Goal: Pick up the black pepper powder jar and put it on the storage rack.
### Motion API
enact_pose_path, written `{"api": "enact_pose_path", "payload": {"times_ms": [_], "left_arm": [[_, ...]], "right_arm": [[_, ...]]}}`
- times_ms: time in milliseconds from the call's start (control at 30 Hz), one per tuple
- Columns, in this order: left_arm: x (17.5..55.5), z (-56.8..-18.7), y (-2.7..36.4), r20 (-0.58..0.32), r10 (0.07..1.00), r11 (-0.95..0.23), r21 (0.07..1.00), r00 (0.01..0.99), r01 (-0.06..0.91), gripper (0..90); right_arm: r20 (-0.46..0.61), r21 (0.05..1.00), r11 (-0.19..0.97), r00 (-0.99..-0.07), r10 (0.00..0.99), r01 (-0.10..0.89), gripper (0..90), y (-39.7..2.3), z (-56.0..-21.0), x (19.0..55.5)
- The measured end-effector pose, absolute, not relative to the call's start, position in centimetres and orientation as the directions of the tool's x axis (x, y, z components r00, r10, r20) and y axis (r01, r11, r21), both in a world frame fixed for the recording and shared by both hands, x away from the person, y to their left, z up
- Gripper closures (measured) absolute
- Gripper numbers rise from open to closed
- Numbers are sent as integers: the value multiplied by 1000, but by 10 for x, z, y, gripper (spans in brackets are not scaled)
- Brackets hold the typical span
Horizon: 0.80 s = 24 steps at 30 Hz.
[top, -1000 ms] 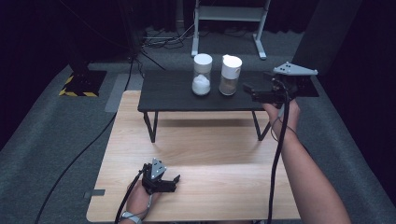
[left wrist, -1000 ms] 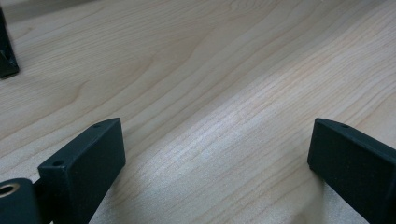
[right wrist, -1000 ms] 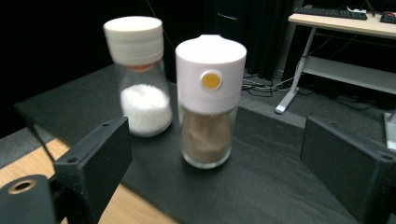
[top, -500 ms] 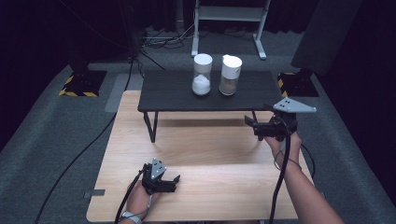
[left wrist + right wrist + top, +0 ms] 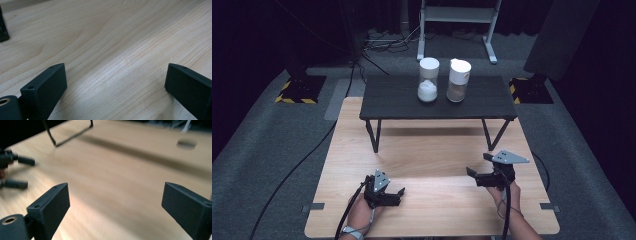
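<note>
Down from beside the black shelf since a second ago: right gripper (image 5: 478, 172), now low over the tabletop (image 5: 432, 155) at about 4 o'clock, jaws just opened a little wider, nothing between them. Nearest things to handle: two lidded jars on the black shelf (image 5: 392, 97) at 12 o'clock, well apart from both grippers. White-filled jar (image 5: 428, 80) just left of brown-filled jar (image 5: 458, 80), upright, close together but apart. Probably clear, rigid, smooth walls; likely slippery and breakable, moderately light with loose powder inside. Best taken around the mid-body, below the white lid, kept upright. Left gripper (image 5: 398, 195) at 7 o'clock, resting on the wood, jaws wide apart and empty.
</note>
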<state>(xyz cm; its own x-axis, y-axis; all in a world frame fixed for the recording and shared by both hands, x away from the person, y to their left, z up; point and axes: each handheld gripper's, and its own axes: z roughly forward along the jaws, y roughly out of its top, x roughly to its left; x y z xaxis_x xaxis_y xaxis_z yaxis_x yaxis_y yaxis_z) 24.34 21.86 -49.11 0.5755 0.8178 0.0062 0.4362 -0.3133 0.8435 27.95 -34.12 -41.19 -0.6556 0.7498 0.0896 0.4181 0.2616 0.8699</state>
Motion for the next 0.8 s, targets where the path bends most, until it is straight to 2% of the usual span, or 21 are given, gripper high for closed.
{"api": "enact_pose_path", "payload": {"times_ms": [200, 400, 633, 800], "left_arm": [[241, -491, 215, 6, 832, -303, 842, 554, 446, 33], [242, -491, 215, 3, 830, -303, 842, 557, 446, 33], [242, -490, 213, 4, 836, -299, 841, 548, 451, 28], [242, -491, 213, 4, 836, -299, 841, 548, 451, 28]], "right_arm": [[135, 822, 269, -632, 763, 502, 73, -340, -446, 273], [88, 759, 349, -617, 782, 550, 60, -331, -453, 266], [-17, 767, 412, -627, 779, 491, 26, -324, -461, 259], [-21, 793, 410, -654, 757, 450, 4, -326, -471, 260]]}}
